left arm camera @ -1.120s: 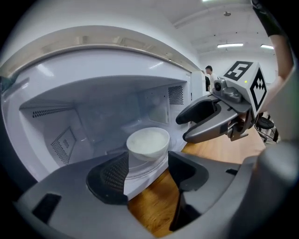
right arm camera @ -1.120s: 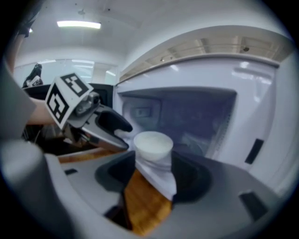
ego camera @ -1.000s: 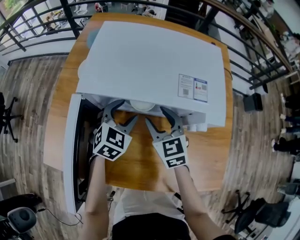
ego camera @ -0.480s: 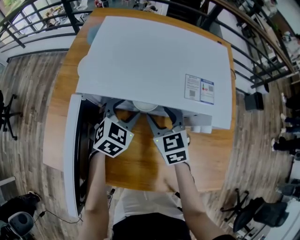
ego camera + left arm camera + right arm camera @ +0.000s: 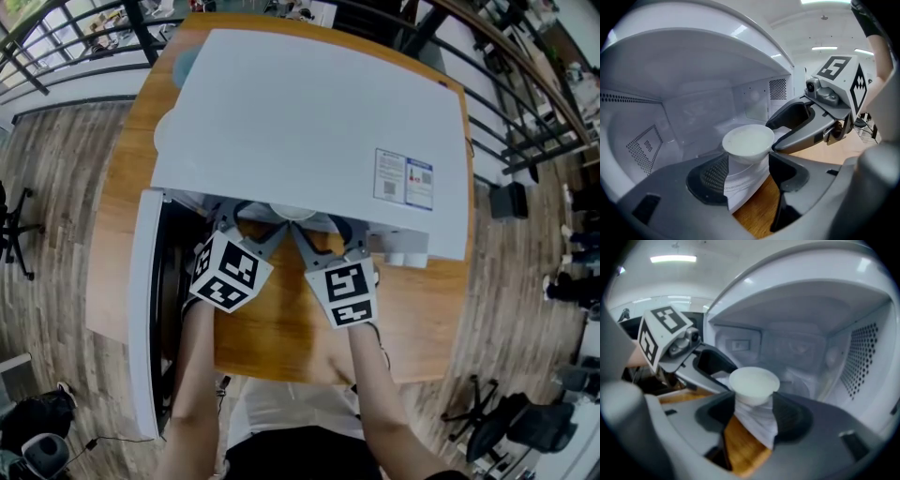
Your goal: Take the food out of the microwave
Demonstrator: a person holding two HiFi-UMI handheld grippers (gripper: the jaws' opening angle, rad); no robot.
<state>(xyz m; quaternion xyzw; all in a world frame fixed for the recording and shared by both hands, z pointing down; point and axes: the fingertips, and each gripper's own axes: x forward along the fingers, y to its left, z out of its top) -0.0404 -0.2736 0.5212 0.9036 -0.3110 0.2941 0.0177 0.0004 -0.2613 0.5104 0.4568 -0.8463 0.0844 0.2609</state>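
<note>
Grippers of both hands reach into the mouth of a big white box-shaped microwave (image 5: 300, 122), which stands on a brown wooden table (image 5: 281, 328). The white microwave door (image 5: 142, 309) is swung wide open at the left side. On the top of the microwave, near the right front corner, there is a small printed label (image 5: 406, 178).

A small round white bowl (image 5: 748, 143) is at the front of the cavity, close to the opening. From above, only a part of its rim shows under the edge of the microwave. Its inside looks white, and what it contains I cannot tell.

The left gripper (image 5: 251, 217) has its grey jaws spread wide. In the left gripper view the bowl appears in the gap near the jaw tips. Whether the pads touch it I cannot tell. The right gripper (image 5: 319, 228) also has its jaws wide apart, and in the right gripper view the foot of the bowl appears between them, very near to both. One jaw of the right gripper comes up to the right side of the bowl.

The perforated side wall (image 5: 862, 357) of the cavity shows at the right. The person's bare forearms (image 5: 192, 375) come from the bottom of the head view.
</note>
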